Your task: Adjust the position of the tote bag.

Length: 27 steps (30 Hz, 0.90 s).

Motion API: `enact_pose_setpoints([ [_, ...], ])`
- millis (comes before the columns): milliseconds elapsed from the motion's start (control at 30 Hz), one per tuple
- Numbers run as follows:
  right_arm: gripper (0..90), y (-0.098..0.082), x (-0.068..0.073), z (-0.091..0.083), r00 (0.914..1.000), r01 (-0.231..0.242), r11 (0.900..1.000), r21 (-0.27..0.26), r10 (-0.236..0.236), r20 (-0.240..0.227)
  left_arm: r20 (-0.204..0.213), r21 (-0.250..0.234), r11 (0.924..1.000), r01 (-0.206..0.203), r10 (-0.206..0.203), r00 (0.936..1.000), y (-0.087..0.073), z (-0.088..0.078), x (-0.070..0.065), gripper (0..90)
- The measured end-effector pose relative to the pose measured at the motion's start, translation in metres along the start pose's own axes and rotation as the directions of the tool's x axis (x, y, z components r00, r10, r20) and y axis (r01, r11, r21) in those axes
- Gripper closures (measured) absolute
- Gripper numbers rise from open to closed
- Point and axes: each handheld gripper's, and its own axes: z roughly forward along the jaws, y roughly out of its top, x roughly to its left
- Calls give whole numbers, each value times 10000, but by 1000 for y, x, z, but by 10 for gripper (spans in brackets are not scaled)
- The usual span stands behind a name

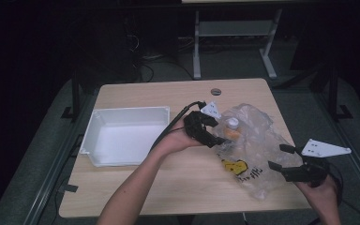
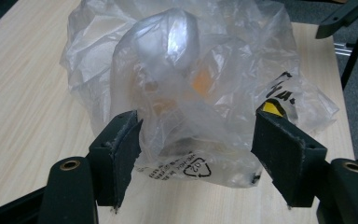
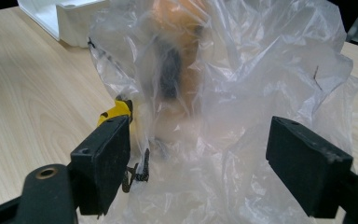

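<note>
Straddling plastic bag (image 2: 200, 93), left hand-held gripper (image 2: 198, 149)

Tray (image 1: 104, 123) on table (image 1: 178, 187), 9 o'clock side; bag (image 1: 258, 154) at 3 o'clock; bottle (image 1: 232, 126) inside bag, its 11 o'clock part.

My left gripper (image 1: 214, 136) and right gripper (image 1: 281, 158) were black, each topped by a grey three-cornered plate, with brass-ringed screw holes at the jaw bases; forearms bare, unsleeved.
</note>
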Motion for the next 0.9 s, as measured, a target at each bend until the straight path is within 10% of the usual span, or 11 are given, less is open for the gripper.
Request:
enact_pose_setpoints([
  [900,223,3,1,2,9999,120,9999,87,-120,28,63,376,9992,107,-109,9999,-3,15,9,826],
])
